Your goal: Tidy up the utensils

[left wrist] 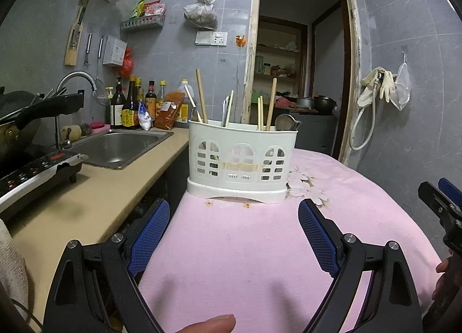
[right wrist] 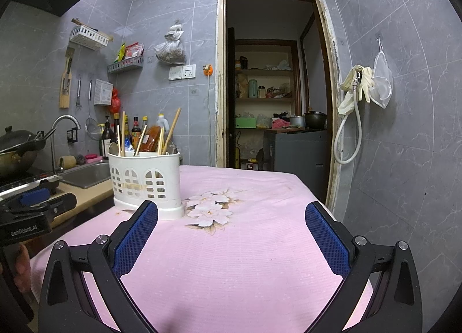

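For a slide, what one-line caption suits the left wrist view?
Open left gripper faces a white utensil caddy of chopsticks and spoons on a pink tablecloth.

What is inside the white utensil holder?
Standing in the white utensil holder: several wooden chopsticks and metal spoons, only their tops showing. Their lower ends and anything lying at the bottom are hidden by its walls.
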A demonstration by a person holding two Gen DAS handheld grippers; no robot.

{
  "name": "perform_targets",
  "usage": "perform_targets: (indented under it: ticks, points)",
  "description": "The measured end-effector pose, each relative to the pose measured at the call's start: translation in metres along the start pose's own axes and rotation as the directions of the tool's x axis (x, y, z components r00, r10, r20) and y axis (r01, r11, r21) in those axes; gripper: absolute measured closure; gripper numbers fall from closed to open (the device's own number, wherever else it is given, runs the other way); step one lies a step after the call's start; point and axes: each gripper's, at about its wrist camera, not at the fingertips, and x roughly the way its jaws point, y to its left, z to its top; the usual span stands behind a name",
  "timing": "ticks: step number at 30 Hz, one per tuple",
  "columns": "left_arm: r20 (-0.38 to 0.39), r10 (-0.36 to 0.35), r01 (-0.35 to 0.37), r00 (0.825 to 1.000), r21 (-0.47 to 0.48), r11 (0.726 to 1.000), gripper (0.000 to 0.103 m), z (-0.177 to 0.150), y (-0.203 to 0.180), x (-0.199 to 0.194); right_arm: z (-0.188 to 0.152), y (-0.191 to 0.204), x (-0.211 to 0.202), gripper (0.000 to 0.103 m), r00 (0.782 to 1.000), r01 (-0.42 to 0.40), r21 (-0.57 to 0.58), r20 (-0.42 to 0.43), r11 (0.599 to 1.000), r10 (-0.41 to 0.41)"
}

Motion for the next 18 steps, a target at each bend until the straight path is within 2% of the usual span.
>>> perform_targets:
  ticks: [18]
  points:
    - [0.000,0.011,-0.011,1.000,0.023,1.000,0.015,-0.0039,-0.0059,0.0042,-0.0046,-0.0011,0.0038,0.000,1.000,-0.006,0.015,-0.014,1.000,0.006]
